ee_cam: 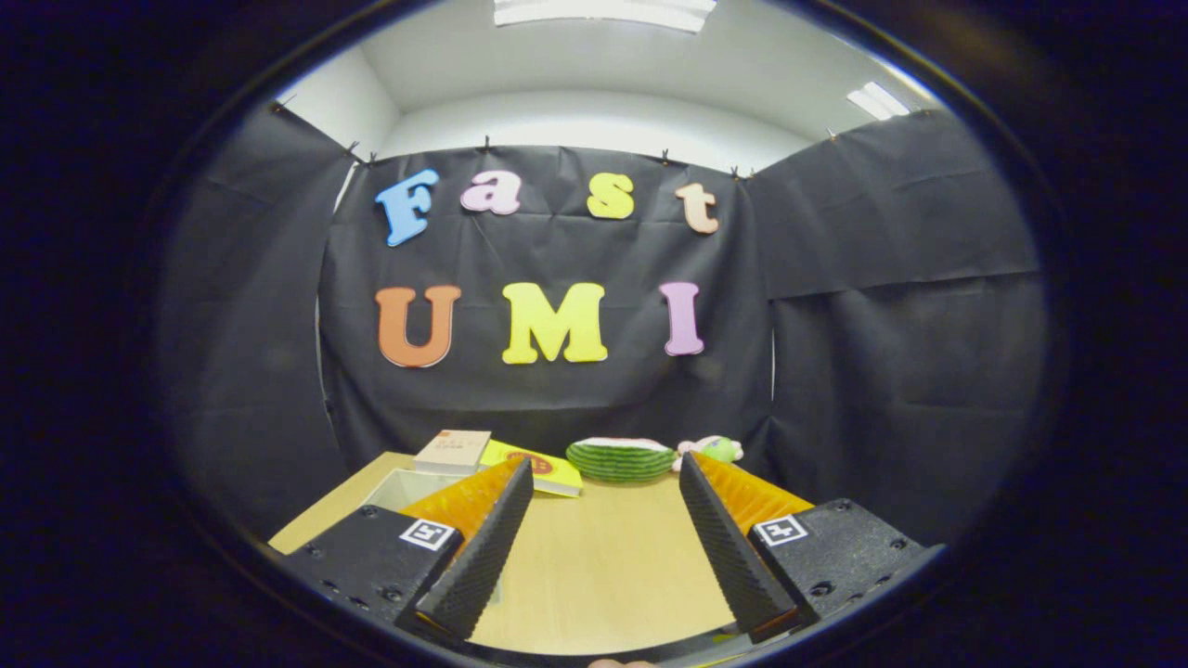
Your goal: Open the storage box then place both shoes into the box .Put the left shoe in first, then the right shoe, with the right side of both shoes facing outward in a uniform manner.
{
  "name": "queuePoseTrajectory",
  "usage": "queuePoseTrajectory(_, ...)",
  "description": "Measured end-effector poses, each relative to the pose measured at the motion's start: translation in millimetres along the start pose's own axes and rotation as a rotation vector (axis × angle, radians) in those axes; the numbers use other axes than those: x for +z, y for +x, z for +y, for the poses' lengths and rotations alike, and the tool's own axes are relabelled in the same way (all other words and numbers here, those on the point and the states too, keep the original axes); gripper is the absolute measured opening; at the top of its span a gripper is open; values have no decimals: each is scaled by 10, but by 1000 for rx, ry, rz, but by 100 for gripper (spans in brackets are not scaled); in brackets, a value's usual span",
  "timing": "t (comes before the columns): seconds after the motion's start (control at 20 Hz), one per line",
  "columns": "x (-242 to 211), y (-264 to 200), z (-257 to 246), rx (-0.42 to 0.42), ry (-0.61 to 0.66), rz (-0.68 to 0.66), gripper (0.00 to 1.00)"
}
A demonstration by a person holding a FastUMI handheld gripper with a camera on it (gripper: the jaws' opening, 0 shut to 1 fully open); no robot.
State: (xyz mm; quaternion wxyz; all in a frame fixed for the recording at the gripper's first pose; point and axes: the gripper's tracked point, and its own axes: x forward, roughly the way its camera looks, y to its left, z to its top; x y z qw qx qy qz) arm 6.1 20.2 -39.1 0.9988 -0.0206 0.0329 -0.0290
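My gripper (605, 478) is open, its two fingers spread wide above a light wooden table (603, 557), with nothing between them. Behind the left finger (483, 547) a pale box-like thing (408, 487) shows in part; I cannot tell whether it is the storage box. The view is tilted up toward the back wall, so the near part of the table is hidden under the fingers.
At the table's far edge lie a small tan book (453, 450), a yellow book (543, 467), a green striped watermelon-slice toy (620, 458) and a small pink and green toy (713, 450). Black cloth walls close in the back and both sides.
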Motion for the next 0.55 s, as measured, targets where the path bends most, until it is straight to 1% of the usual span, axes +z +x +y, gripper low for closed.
queuePoseTrajectory(0.1,-25,-101,101,26,-12,4,100)
queuePoseTrajectory(0.2,-76,-171,272,75,-4,29,100)
queuePoseTrajectory(0.45,-50,-226,362,87,-10,35,100)
queuePoseTrajectory(0.55,-17,-226,328,77,-9,31,100)
